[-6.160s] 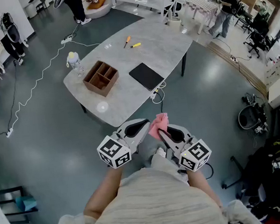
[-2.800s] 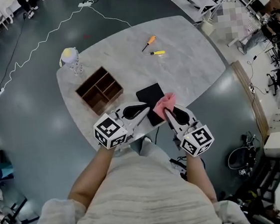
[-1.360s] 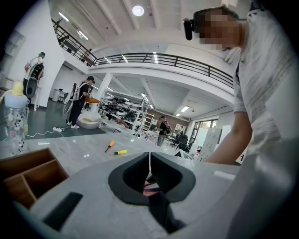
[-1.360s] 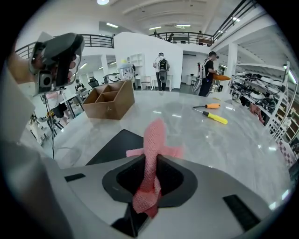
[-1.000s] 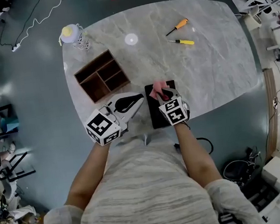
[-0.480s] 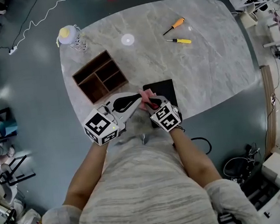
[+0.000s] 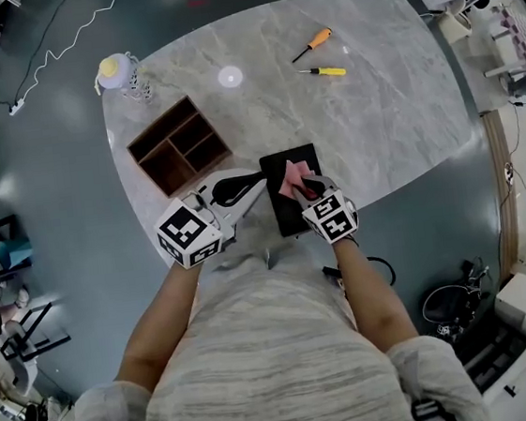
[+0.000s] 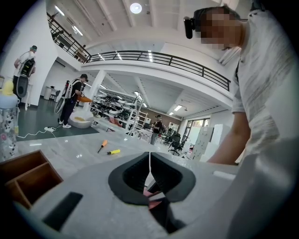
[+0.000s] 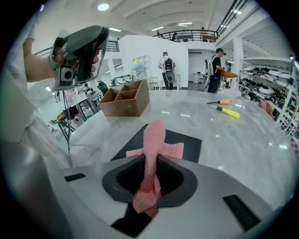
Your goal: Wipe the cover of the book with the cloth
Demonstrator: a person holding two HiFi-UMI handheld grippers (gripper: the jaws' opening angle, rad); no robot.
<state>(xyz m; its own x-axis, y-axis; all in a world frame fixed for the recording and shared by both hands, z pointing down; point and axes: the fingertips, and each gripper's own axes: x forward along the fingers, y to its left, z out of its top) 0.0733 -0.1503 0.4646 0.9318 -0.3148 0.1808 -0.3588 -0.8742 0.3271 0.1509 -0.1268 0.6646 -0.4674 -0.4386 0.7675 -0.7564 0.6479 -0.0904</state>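
While pinching the pink cloth (image 9: 153, 135) between tightly closed jaws, the right gripper (image 9: 152, 161) is holding it over the black book (image 7: 284, 210), the cloth's free end lying on the cover; the left gripper (image 8: 149, 161) is hovering just beside the book's left edge, jaws pressed together on nothing; the book is lying near the table (image 7: 394, 114) edge closest to the person; a wooden compartment box (image 7: 178, 146) is standing to its left; two screwdrivers are lying well beyond.
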